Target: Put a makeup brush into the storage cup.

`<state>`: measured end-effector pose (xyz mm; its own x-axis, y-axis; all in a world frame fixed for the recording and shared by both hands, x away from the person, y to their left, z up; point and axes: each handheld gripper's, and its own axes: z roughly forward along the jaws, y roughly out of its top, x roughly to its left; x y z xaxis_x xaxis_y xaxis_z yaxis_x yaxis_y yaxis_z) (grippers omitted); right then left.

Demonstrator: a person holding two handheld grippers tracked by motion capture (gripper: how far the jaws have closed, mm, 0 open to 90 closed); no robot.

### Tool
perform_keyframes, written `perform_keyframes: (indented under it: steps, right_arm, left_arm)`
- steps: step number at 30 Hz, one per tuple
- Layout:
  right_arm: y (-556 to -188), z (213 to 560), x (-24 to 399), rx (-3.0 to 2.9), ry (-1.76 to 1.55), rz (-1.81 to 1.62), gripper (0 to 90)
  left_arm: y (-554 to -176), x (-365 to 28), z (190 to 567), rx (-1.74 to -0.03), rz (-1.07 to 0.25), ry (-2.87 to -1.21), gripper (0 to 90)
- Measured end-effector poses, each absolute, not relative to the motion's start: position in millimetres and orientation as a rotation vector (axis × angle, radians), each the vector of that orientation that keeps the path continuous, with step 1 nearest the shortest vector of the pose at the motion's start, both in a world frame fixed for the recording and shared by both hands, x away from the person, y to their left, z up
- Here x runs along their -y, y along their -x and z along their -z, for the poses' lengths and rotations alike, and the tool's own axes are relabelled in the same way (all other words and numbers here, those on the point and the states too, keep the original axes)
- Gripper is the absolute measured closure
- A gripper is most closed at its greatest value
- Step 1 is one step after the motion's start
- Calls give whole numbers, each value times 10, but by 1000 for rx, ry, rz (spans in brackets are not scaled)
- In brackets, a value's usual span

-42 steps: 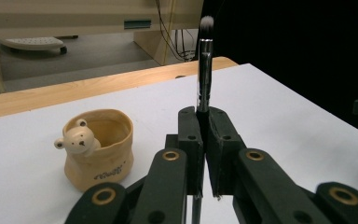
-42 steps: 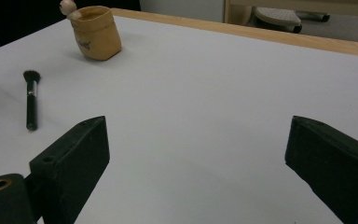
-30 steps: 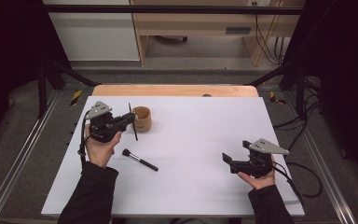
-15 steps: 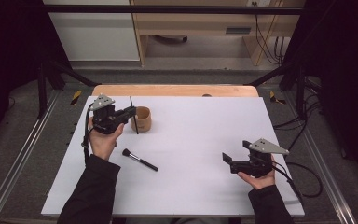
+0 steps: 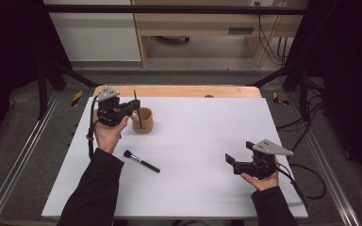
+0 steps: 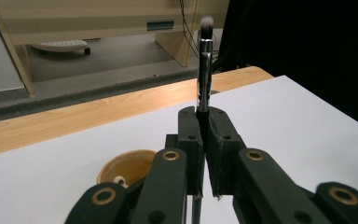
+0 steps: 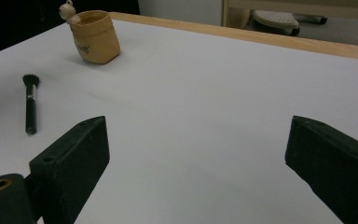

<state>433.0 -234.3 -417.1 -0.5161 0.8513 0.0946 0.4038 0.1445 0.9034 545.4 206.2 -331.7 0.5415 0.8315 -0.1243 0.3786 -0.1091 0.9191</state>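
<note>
My left gripper (image 5: 133, 108) is shut on a slim black make-up brush (image 5: 135, 101), held upright with its bristles on top. In the left gripper view the jaws (image 6: 204, 122) clamp the brush (image 6: 204, 70) at its handle. A small wooden cup (image 5: 143, 121) stands just right of that gripper. The brush's lower end overlaps the cup's mouth, and I cannot tell whether it is inside. A second, thicker brush (image 5: 141, 161) lies flat on the white table (image 5: 202, 122). My right gripper (image 5: 231, 163) rests open near the right front, with nothing between its jaws (image 7: 196, 135).
The right gripper view shows the cup (image 7: 95, 37) with a small figure on its rim, and the lying brush (image 7: 30, 105) far left. A wooden edge (image 5: 179, 91) borders the table's far side. Cables (image 5: 306, 174) trail off to the right.
My left gripper has carried the upright brush away from the person and slightly right, from beside the cup to over it. The right gripper and the lying brush have stayed put.
</note>
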Motion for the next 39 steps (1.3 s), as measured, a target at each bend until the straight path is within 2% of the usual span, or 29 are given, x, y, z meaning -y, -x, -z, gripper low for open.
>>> perform_keyframes:
  steps: [18,39]
  right_arm:
    - [-4334,4170,2342,-1984,-1198,-1346,70]
    - [-4335,4173,2336,-1987,-1195,-1350,71]
  left_arm:
    - [-5676,-2041,3250,-1052,-572,-1696,846]
    - [-5878,-1994,3363,-1078,-617,-1695,846]
